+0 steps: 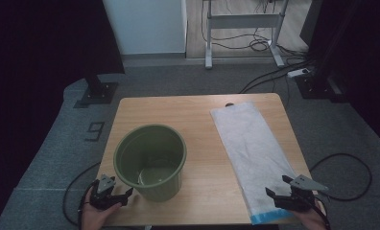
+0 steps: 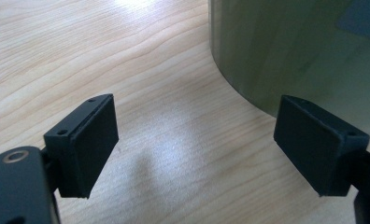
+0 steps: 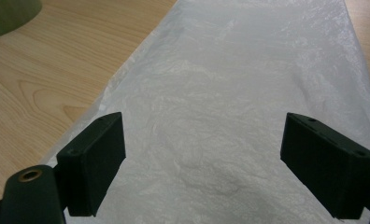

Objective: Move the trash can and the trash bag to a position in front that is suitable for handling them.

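Observation:
A green plastic bin [image 1: 152, 160] stands upright on the wooden table [image 1: 188, 115], left of centre. A flat white plastic bag [image 1: 255, 153] with a blue strip at its near end lies lengthwise on the right half. My left gripper [image 1: 116, 194] hovers open at the table's near left edge, just beside the bin's wall [image 2: 290, 51]; only bare wood shows between its pads [image 2: 87, 144]. My right gripper [image 1: 280, 186] is open above the near end of the bag [image 3: 234, 107], with nothing pinched between its jaws.
Beyond the table are a grey carpet, a white desk frame [image 1: 243, 28], a power strip [image 1: 298, 73] and loose cables on the floor. A black stand base [image 1: 98, 92] sits at the far left. Bare wood lies between bin and bag.

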Demonstrator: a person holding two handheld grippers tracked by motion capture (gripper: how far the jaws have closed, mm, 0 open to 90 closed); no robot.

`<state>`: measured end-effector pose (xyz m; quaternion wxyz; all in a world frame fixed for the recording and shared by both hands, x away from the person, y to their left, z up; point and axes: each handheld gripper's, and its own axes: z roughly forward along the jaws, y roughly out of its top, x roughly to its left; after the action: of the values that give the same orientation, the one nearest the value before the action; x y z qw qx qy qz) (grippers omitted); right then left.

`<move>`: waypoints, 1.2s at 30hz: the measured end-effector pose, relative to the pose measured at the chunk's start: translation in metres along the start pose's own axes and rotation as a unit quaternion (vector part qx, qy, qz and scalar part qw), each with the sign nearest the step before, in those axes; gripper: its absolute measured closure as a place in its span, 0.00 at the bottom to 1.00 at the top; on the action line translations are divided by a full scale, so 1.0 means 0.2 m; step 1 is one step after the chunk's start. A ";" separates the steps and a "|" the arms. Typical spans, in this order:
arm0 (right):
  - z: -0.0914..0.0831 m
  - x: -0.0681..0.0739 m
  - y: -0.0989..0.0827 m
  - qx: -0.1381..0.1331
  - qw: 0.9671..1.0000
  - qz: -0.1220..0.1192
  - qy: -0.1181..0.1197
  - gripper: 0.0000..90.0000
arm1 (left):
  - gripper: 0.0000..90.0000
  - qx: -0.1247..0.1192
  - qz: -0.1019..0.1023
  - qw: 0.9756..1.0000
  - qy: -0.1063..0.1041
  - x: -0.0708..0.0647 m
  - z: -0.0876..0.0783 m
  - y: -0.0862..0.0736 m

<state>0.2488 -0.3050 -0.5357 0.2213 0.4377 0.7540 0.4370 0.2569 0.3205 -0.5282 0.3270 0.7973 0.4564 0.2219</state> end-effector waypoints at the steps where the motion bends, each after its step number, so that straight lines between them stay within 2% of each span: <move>1: 0.00 0.00 0.00 0.000 1.000 0.000 0.000 0.15 | 0.16 0.000 0.000 1.000 0.000 0.00 0.00 0.00; 5: 0.01 0.00 0.00 0.001 1.000 -0.003 -0.001 0.16 | 0.16 -0.007 0.010 1.000 -0.013 -0.01 -0.03 -0.01; 6: 0.01 0.00 0.00 0.002 1.000 -0.005 -0.001 0.16 | 0.15 -0.008 0.016 1.000 -0.020 -0.02 -0.04 -0.01; 7: 0.01 0.00 0.00 0.003 1.000 -0.007 0.000 0.16 | 0.15 -0.014 0.032 0.999 -0.040 -0.04 -0.05 0.00; 8: 0.01 0.00 0.00 0.003 1.000 -0.007 0.000 0.16 | 0.15 -0.014 0.032 0.999 -0.040 -0.04 -0.05 0.00; 10: 0.01 0.00 0.01 0.004 1.000 -0.013 0.000 0.17 | 0.15 -0.020 0.047 0.996 -0.069 -0.06 -0.06 0.02; 12: 0.02 0.00 0.00 0.004 1.000 -0.013 0.002 0.18 | 0.14 -0.030 0.062 0.994 -0.089 -0.09 -0.07 0.04; 16: 0.02 0.00 0.00 0.007 1.000 -0.014 0.001 0.18 | 0.13 -0.036 0.091 0.989 -0.112 -0.13 -0.06 0.10; 19: 0.02 0.00 -0.01 0.008 1.000 -0.015 0.001 0.18 | 0.13 -0.034 0.105 0.985 -0.130 -0.17 -0.04 0.14; 21: 0.01 0.00 -0.01 0.011 1.000 -0.017 0.003 0.19 | 0.13 -0.033 0.116 0.984 -0.130 -0.19 -0.01 0.17; 22: 0.01 0.00 -0.01 0.011 1.000 -0.017 0.003 0.19 | 0.13 -0.033 0.116 0.984 -0.130 -0.19 -0.01 0.17; 28: 0.00 0.01 -0.02 0.011 1.000 -0.018 0.002 0.19 | 0.15 -0.036 0.129 0.980 -0.146 -0.25 0.05 0.23; 36: 0.00 0.00 -0.02 0.008 1.000 -0.015 0.000 0.19 | 0.16 -0.035 0.153 0.973 -0.170 -0.36 0.15 0.34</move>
<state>0.2468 -0.3066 -0.5390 0.2241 0.4281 0.7638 0.4279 0.2813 0.2235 -0.5031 0.3897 0.8718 0.2584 0.1460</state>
